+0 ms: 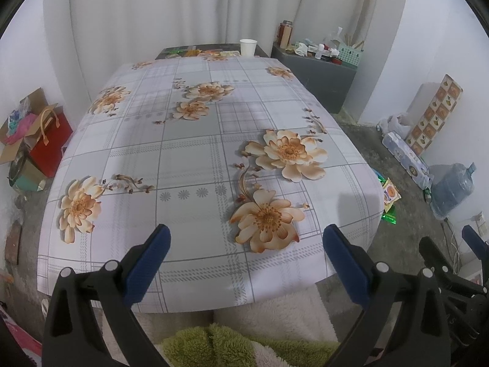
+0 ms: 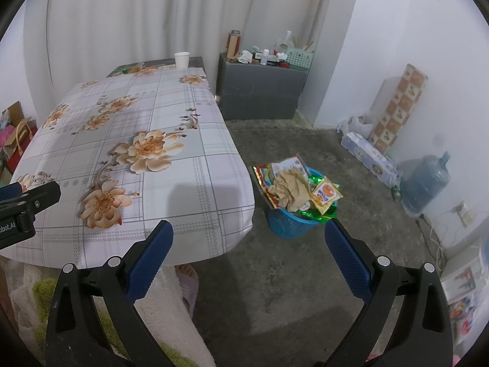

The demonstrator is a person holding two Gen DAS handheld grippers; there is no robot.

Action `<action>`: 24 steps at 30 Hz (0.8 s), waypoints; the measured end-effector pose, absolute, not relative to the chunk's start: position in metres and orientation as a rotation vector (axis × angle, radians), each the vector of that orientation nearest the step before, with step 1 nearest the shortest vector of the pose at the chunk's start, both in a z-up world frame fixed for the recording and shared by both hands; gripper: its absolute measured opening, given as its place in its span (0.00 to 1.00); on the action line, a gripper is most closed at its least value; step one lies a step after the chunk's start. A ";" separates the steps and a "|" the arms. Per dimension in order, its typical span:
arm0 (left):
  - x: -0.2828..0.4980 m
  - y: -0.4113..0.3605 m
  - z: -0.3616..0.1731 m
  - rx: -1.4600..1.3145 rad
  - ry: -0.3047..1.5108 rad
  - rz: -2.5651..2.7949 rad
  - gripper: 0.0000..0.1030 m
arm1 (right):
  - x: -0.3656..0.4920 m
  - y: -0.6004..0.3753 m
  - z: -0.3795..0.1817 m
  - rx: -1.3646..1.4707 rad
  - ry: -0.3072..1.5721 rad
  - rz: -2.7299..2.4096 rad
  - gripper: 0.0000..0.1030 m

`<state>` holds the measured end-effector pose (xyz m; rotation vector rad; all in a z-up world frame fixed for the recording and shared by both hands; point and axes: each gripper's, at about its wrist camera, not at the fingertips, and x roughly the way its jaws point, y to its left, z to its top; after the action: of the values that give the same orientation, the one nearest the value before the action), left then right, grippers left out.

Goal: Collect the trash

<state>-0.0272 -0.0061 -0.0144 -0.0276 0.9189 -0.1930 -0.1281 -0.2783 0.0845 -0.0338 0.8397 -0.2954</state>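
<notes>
Both my hand-held grippers, left [image 1: 246, 238] & right [image 2: 249, 235], are wide open, holding nothing. Trash [image 2: 290, 188] sits piled in the blue bin [image 2: 287, 224] by the surface [image 2: 189, 177], so I think it's done.

A lived-in room of a home: a table under a floral tablecloth [image 1: 189, 153], a white curtain [image 1: 183, 6] at 12 o'clock, a cluttered grey cabinet [image 2: 262, 91] at 1 o'clock, a water jug [image 2: 424, 180] at 3 o'clock on bare concrete
</notes>
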 end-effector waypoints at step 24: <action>-0.025 -0.001 -0.014 0.001 0.913 -0.182 0.95 | -0.129 -0.311 0.097 -0.061 0.798 -0.342 0.92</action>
<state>-0.0248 -0.0008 -0.0138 0.0012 0.9133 -0.1817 -0.1287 -0.3106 0.0972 -0.0609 0.7983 -0.3419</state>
